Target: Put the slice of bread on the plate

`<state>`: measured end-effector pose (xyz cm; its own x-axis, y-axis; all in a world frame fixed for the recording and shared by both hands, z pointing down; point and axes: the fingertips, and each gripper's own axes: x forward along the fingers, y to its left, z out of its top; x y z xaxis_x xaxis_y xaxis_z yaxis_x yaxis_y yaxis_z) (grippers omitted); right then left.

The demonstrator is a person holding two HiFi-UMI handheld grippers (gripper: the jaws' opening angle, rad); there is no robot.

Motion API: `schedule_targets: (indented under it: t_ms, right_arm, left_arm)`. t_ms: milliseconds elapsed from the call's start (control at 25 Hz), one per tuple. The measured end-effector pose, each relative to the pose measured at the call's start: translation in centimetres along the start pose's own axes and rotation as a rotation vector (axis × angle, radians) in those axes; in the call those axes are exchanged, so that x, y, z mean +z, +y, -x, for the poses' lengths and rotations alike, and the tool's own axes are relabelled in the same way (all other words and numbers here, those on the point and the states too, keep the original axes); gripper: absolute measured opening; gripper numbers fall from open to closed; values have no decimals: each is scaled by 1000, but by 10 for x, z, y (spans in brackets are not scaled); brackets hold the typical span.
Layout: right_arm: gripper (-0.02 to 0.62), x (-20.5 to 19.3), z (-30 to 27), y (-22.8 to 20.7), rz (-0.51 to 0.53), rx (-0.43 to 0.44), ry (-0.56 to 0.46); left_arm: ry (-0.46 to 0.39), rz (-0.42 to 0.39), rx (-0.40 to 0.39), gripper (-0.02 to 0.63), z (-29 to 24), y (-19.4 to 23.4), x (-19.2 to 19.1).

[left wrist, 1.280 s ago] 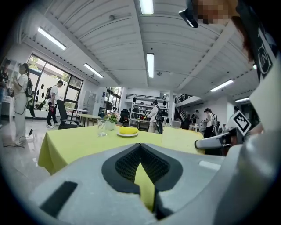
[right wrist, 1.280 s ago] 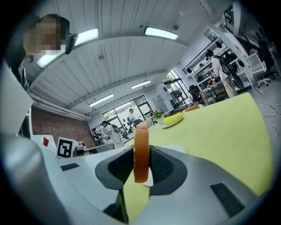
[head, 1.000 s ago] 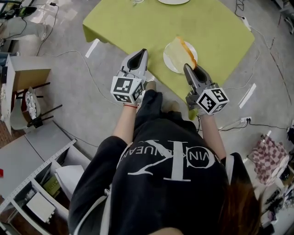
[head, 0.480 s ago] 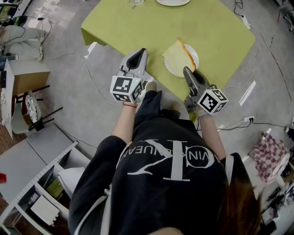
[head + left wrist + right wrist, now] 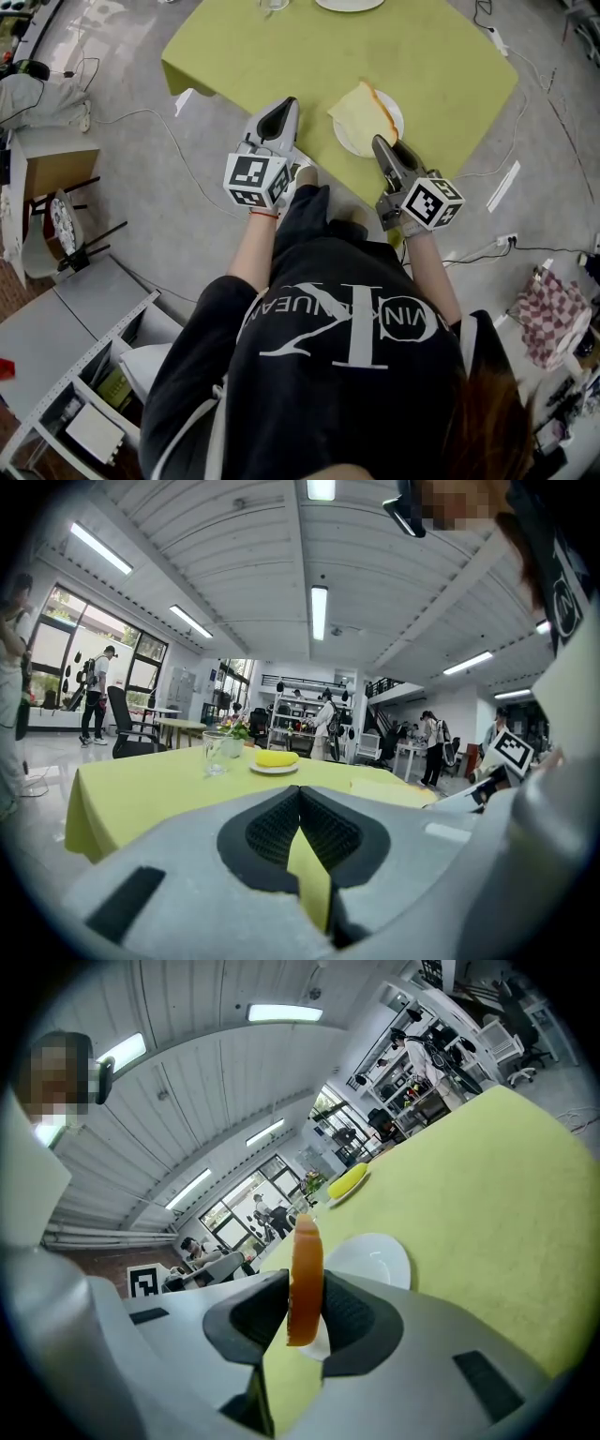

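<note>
below me the floor [image 5: 141, 216] is pale grey, with thin cables [image 5: 150, 112] trailing over it and a white tape strip [image 5: 504, 195] off to the right. ahead stands a table [image 5: 281, 56] under a yellow-green cloth. near on my left sits a grey shelf unit [image 5: 66, 375]. overhead, a ribbed white ceiling [image 5: 234, 564] carries long strip lights [image 5: 319, 611]. tall windows [image 5: 66, 658] fill the far left wall, with a black office chair [image 5: 127, 728] before them and stocked racks [image 5: 295, 710] beyond.
</note>
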<state>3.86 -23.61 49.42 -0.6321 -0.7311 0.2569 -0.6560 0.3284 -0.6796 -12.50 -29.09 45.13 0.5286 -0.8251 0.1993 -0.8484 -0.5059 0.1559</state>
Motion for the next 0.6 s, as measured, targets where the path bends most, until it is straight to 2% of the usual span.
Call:
schedule_targets:
  t_ms: [400, 520, 600]
  right_arm:
    - [94, 0, 4, -2, -69, -8, 0]
    - [94, -3, 5, -3, -46, -23, 24]
    - [115, -5, 7, -5, -6, -45, 48]
  left_arm:
    - [-12, -6, -10, 0, -6, -3, 6]
    - [-17, -4, -9, 0, -4, -3, 8]
    - [-18, -3, -9, 0, -4, -4, 9]
